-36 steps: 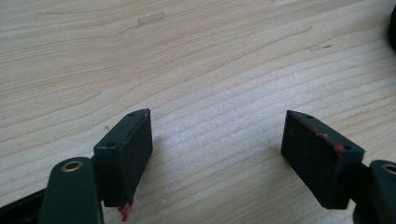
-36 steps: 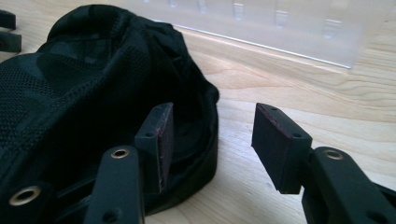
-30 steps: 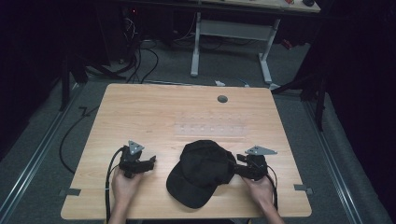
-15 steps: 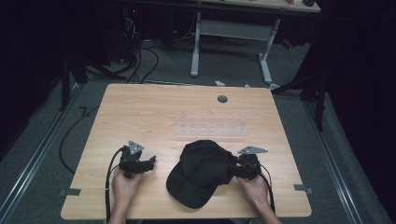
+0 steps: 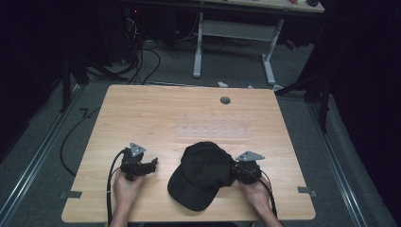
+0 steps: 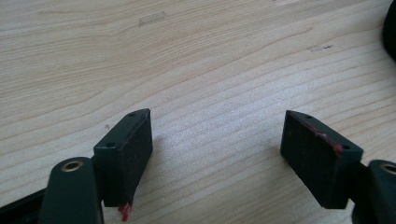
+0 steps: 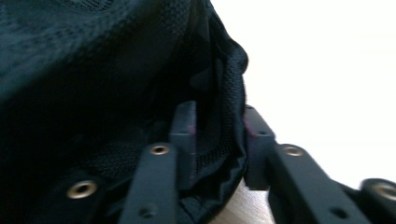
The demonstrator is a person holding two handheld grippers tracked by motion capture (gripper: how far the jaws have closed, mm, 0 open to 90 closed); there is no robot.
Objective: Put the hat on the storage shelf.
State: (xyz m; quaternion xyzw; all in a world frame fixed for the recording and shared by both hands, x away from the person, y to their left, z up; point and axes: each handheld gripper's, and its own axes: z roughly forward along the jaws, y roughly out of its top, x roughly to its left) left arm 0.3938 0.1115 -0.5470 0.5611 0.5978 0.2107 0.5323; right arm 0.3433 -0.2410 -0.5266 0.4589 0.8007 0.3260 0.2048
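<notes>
Right gripper [image 5: 235, 171] has been moving in from the side and is now closing on the cap [image 5: 204, 174]: one jaw inside the rim, one outside, mesh fabric pinched between them. Cap is lying on the surface [image 5: 189, 113], directly ahead of that gripper, brim toward the person. Left gripper [image 5: 150, 165] is resting unchanged, jaws wide apart over bare wood, cap well off to its side. Likely a lift or fold is starting.

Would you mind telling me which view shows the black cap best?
The high view: the whole black cap lies on the table. The right gripper view gives blurred mesh close up; the left gripper view catches a dark sliver at its right edge.
</notes>
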